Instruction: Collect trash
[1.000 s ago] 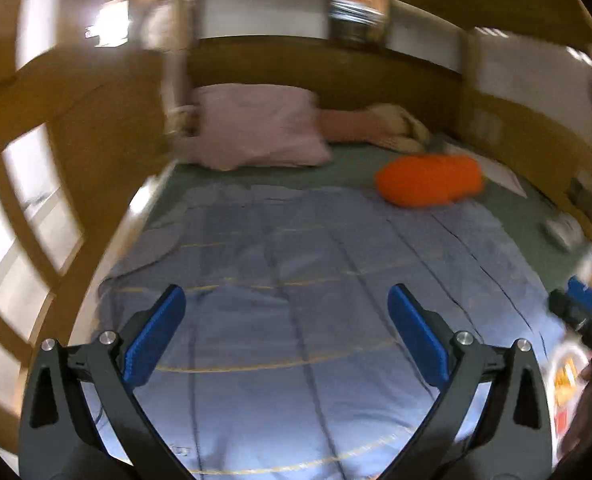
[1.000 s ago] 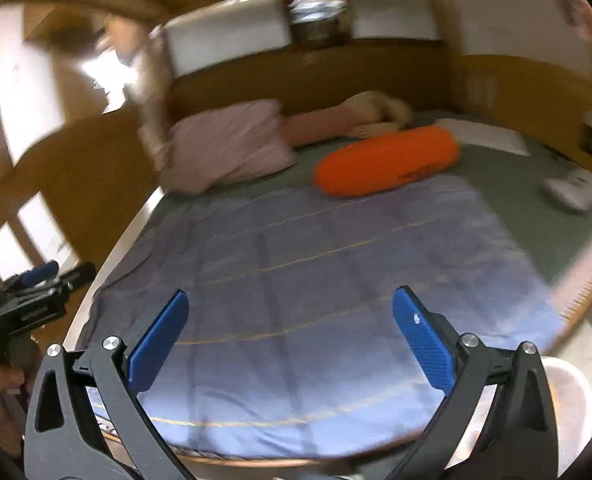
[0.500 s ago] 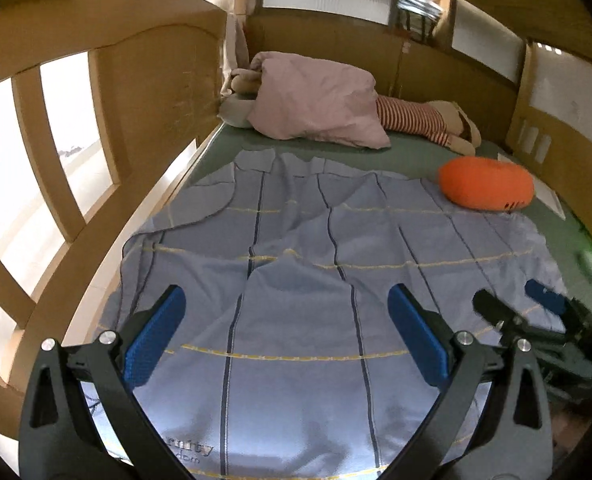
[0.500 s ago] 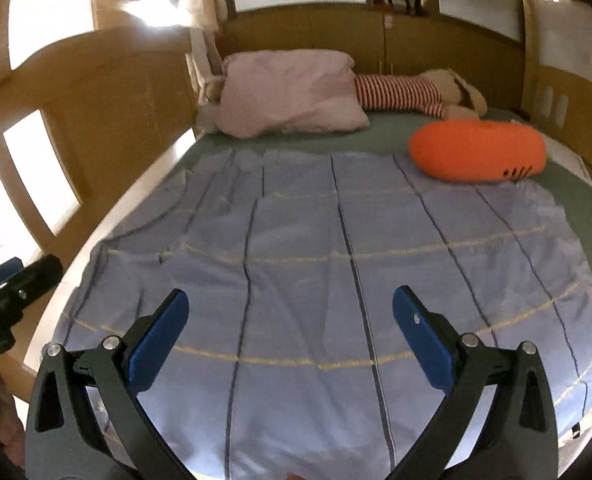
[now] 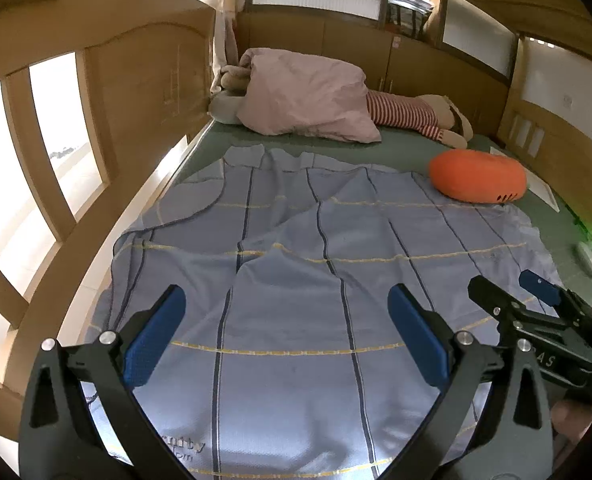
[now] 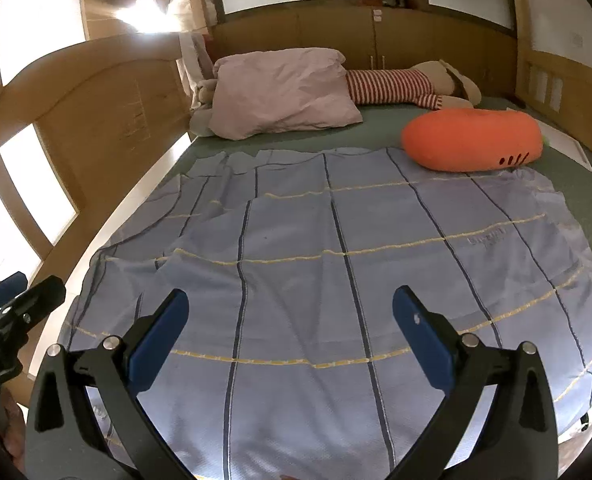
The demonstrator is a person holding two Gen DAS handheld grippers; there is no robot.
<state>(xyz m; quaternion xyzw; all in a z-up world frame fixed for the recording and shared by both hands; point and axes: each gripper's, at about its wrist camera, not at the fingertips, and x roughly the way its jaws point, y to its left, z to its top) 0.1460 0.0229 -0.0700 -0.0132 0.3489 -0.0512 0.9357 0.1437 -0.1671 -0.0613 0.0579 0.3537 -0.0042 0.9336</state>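
Note:
My left gripper (image 5: 286, 334) is open and empty above the near end of a blue striped blanket (image 5: 315, 280) on a bed. My right gripper (image 6: 290, 338) is open and empty above the same blanket (image 6: 335, 280). The right gripper also shows at the right edge of the left wrist view (image 5: 535, 304), and the left gripper shows at the left edge of the right wrist view (image 6: 12, 312). A small white crumpled object (image 5: 591, 256) lies on the green sheet at the bed's right side; I cannot tell what it is.
A pink pillow (image 6: 284, 92), a striped plush toy (image 6: 407, 86) and an orange cushion (image 6: 471, 140) lie at the far end. A white sheet of paper (image 6: 571, 146) lies by the right rail. Wooden rails (image 5: 56, 152) enclose the bed on the left and right.
Both grippers have swung from a blurred sideways view to face straight along the bed and have settled. The jaws have stayed open.

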